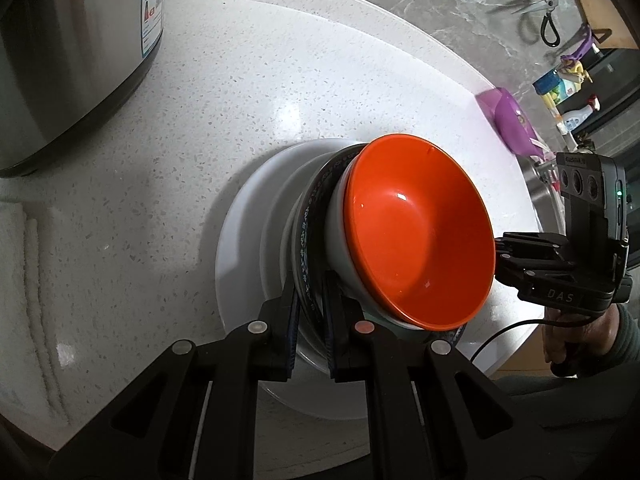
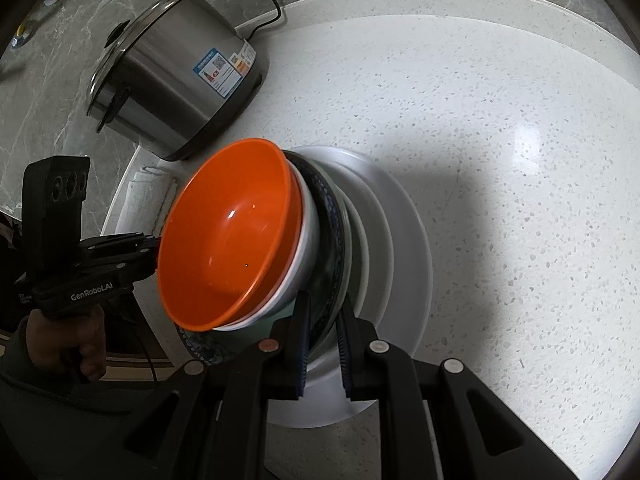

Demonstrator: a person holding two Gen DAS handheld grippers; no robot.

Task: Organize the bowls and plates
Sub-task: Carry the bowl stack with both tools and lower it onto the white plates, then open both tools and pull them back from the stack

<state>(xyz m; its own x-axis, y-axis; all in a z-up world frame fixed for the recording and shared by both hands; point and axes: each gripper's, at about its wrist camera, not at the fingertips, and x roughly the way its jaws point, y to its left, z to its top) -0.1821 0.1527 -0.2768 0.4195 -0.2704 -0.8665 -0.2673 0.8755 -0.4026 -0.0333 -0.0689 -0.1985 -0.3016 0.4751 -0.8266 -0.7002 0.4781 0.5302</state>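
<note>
Both views are bright and sharp at the centre, with strong fisheye bending and dark corners. Overhead light leaves glare patches on the speckled table (image 2: 500, 128) and small highlights in the orange bowl (image 1: 416, 232). A soft shadow lies right of the dishes in the right view.

There was one orange bowl (image 1: 420, 232) on top of the stack. Under it sat one white bowl (image 1: 340, 248). Under that was one dark plate (image 1: 308, 240) with a blue pattern. Below lay at least two white plates (image 1: 240, 248); the exact count of those could not be told.

One steel pot (image 2: 176, 76) stood near the back edge of the worktop (image 2: 500, 140). One folded white towel (image 1: 24, 300) lay at the left edge. One purple thing (image 1: 512, 116) lay at the right edge.

One pair of scissors (image 1: 548, 4) hung on the wall.

There were two grippers, the left gripper (image 1: 310, 308) and the right gripper (image 2: 324, 320), and two hands (image 2: 68, 344).
</note>
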